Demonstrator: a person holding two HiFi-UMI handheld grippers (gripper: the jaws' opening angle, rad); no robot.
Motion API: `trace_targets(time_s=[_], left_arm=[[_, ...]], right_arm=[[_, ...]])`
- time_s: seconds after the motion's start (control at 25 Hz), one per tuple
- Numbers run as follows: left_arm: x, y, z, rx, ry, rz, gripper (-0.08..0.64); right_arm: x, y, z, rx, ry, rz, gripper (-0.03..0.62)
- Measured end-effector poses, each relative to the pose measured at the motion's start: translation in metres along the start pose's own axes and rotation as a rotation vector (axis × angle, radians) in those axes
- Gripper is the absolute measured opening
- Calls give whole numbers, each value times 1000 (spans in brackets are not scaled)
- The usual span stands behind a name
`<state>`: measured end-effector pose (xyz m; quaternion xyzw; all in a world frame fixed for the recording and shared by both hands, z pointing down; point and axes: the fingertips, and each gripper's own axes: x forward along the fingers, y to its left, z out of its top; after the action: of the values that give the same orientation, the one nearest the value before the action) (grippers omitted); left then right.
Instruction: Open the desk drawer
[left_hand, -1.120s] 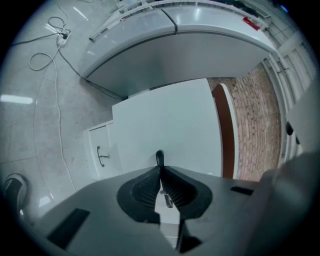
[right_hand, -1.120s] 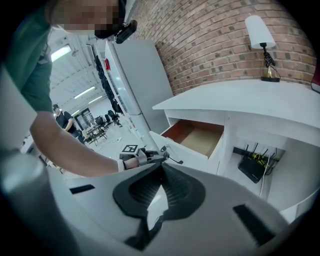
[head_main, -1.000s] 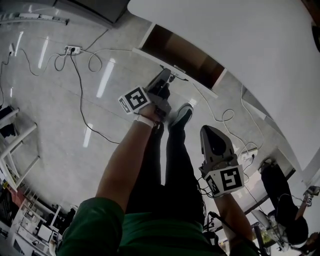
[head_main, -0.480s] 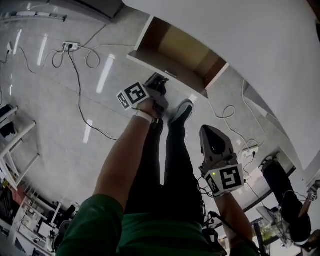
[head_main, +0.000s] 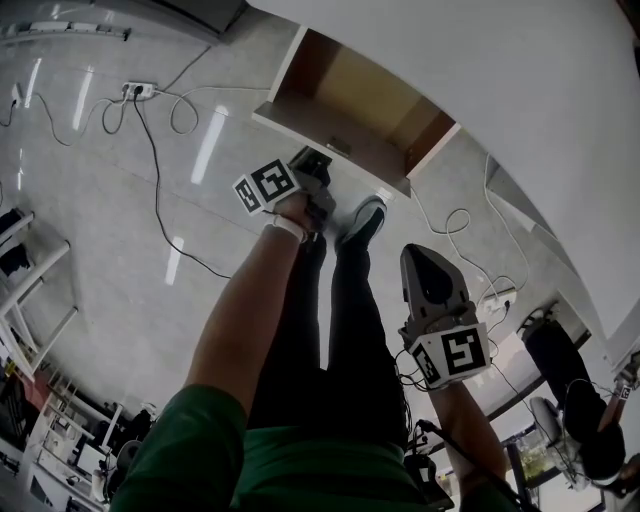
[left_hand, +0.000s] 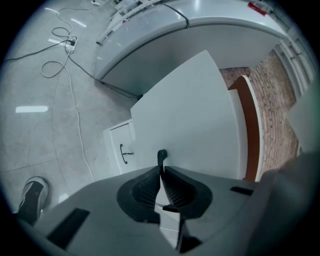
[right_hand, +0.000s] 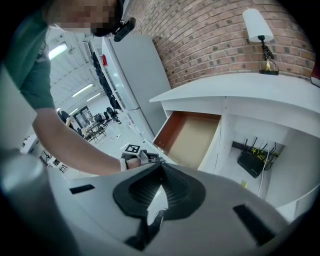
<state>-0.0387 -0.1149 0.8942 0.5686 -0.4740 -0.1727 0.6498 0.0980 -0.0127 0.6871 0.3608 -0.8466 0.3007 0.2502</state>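
Observation:
Under the white desk top (head_main: 480, 90) the drawer (head_main: 350, 100) stands pulled out, its brown inside showing. My left gripper (head_main: 318, 162) reaches to the white drawer front (head_main: 325, 135) and is shut on the dark handle (left_hand: 161, 155), which pokes out between the closed jaws of the left gripper (left_hand: 161, 168). In the right gripper view the open drawer (right_hand: 192, 132) and the left gripper's marker cube (right_hand: 131, 148) show beyond my right gripper (right_hand: 161, 169). My right gripper (head_main: 425, 262) hangs apart at my right side, shut, holding nothing.
A power strip (head_main: 138, 90) and loose cables lie on the grey floor. My shoe (head_main: 365, 222) stands just below the drawer. A router (right_hand: 251, 162) sits in the desk's open bay, a lamp (right_hand: 258, 25) on top. Another person (head_main: 565, 390) is at the lower right.
The drawer has slid out from nearly closed to wide open, drawn by my left gripper on its handle. The right gripper has hardly moved.

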Motion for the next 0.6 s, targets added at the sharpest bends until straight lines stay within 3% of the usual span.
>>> trace_targets(time_s=[0.28, 0.48, 0.6], left_arm=[[-1, 4, 1, -52, -42, 7, 26], [1, 5, 1, -42, -30, 8, 26], [-4, 12, 2, -29, -22, 48, 78]], right_arm=[[1, 6, 0, 0, 15, 4, 0], [5, 5, 3, -7, 7, 5, 0], [5, 6, 5, -8, 4, 7, 0]])
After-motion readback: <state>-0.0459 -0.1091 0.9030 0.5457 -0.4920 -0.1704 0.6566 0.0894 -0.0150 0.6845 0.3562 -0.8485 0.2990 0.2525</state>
